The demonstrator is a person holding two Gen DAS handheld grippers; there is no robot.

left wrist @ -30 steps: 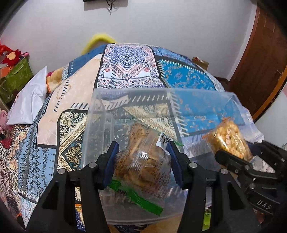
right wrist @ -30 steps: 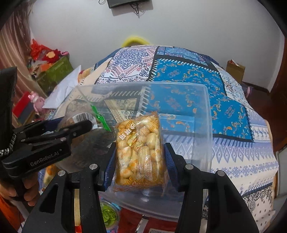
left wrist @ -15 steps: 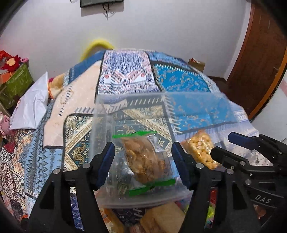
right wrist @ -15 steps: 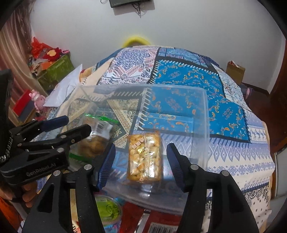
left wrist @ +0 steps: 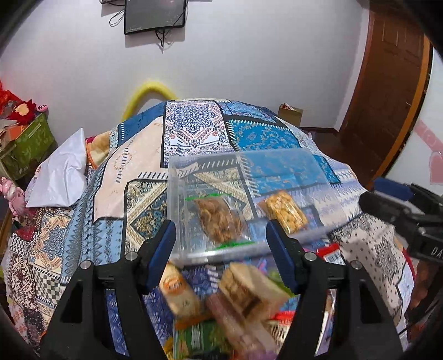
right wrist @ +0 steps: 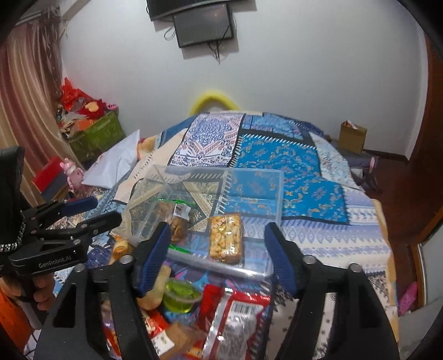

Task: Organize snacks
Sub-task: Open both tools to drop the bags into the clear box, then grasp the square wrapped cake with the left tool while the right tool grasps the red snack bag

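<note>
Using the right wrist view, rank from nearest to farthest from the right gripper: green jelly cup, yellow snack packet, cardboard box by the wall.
1. Green jelly cup, just below the right gripper.
2. Yellow snack packet, inside the clear container.
3. Cardboard box, far right by the wall.

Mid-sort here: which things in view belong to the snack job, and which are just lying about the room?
Job:
- clear plastic bin
- brown snack packet in it
- yellow snack packet in it
- loose snack pile in front of the bin
- green jelly cup

Lying about:
- white pillow
- cardboard box
- green crate
- wall screen
</note>
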